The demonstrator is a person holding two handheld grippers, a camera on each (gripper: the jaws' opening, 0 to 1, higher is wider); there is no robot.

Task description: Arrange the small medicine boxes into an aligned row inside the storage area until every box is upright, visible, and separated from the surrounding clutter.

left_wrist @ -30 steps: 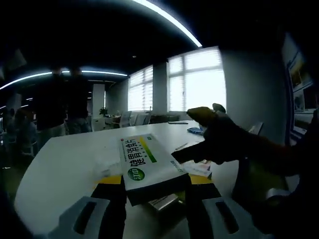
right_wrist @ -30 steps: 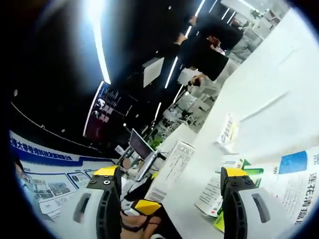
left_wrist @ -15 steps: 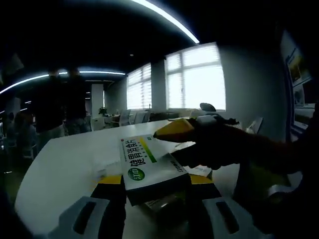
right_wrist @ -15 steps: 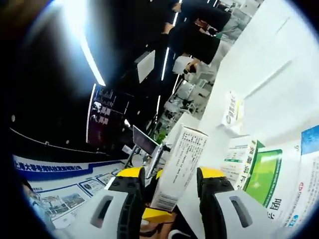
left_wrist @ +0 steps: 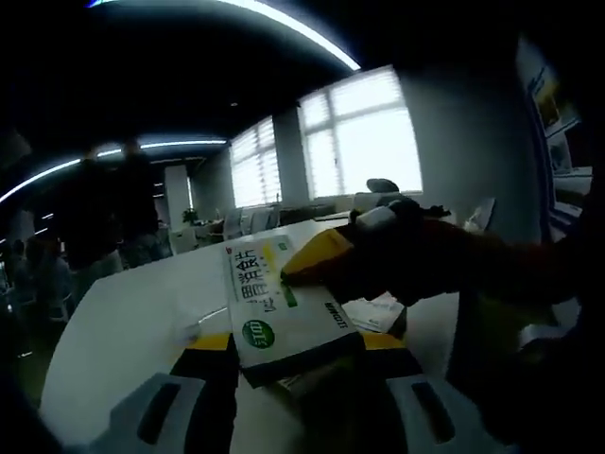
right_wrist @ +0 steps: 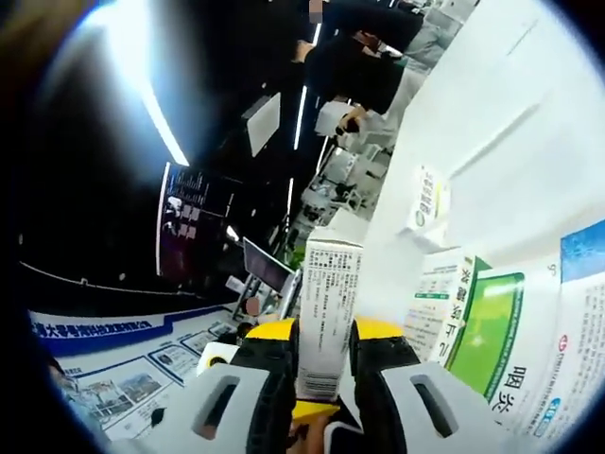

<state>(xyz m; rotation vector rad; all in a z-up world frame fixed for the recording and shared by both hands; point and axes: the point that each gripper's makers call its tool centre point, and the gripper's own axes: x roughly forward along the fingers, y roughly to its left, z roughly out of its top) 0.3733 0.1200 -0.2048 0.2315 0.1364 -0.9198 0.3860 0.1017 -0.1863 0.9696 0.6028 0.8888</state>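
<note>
Between both tongs [left_wrist: 295,342], seemingly one box [left_wrist: 282,310].

box [left_wrist: 279,307] between left jaws, other boxes [right_wrist: 492,331] on table [right_wrist: 529,142]

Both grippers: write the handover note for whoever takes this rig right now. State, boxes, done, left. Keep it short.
Left gripper: shut on the green-and-white medicine box, held flat above the white table.
Right gripper: shut on the same box, its fingers on the printed white side; it shows from the right in the left gripper view.
Other boxes: a small white box further along the table, a green-panel box and a blue-cornered box lying flat near the right gripper.
Done: one box gripped by both.
Left: stand it upright, then line up the rest in a row.
</note>
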